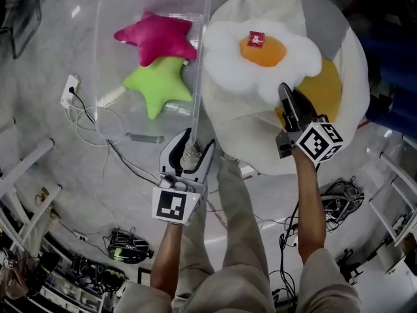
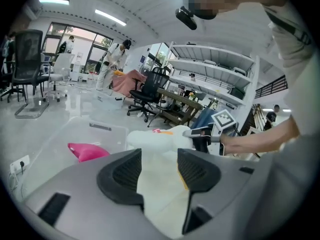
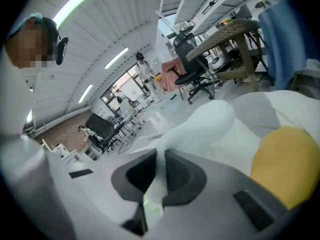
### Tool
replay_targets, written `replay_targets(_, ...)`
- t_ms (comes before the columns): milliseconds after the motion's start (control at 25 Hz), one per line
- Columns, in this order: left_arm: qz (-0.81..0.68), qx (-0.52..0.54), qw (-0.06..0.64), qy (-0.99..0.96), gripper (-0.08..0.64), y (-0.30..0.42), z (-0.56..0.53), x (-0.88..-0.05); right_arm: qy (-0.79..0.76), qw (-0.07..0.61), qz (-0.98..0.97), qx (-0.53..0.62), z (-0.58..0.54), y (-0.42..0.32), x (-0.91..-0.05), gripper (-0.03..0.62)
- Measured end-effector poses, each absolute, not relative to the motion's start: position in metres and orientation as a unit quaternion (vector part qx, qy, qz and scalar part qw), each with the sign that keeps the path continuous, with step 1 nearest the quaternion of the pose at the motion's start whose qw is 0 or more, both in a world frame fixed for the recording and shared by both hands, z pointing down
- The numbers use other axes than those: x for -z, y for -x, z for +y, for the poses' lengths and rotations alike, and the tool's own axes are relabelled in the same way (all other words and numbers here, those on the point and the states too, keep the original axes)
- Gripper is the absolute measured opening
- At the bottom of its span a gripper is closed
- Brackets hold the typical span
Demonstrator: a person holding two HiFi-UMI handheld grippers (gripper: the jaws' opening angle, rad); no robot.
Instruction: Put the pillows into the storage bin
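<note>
Clear plastic storage bin (image 1: 203, 18): stood lidless at far left. It held a pink star pillow (image 1: 156, 36), with a green star pillow (image 1: 161, 82) touching its near side. Right of the bin, a small fried-egg pillow (image 1: 260, 60) lay atop a large cream fried-egg pillow (image 1: 241, 132).

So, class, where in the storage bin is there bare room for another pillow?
Free in the storage bin: the left strip and the near end, short of the green star pillow. Crowded: where the pink star pillow meets it.
</note>
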State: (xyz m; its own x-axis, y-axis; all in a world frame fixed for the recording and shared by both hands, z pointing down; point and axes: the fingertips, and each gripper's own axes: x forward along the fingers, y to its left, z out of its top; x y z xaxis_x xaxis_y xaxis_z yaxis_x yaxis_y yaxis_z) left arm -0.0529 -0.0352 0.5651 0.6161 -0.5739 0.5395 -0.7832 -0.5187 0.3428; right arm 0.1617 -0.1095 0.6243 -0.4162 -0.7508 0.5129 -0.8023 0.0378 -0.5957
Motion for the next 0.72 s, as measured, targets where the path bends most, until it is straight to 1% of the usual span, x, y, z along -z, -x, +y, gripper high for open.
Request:
replay_targets(200, -0.447, -0.173, 0.283, -0.831, 0.224, 0.102, -0.033, -0.555, -0.464, 0.034, -0.771, -0.435, -0.129, -0.064, -0.612, 0.025)
replay_targets(360, -0.485, -0.166, 0.28, -0.812, 0.224, 0.14, -0.018, -0.551, -0.403, 0.036, -0.799, -0.445, -0.124, 0.018, -0.61, 0.025)
replay_targets(560, -0.518, -0.158, 0.293, -0.788, 0.222, 0.196, -0.004, -0.552, -0.336, 0.062, -0.824, -0.452, -0.115, 0.128, -0.617, 0.025)
replay_targets(720, -0.536, -0.151, 0.301, -0.774, 0.222, 0.224, 0.014, -0.559, -0.3, 0.08, -0.834, -0.456, -0.095, 0.188, -0.634, 0.026)
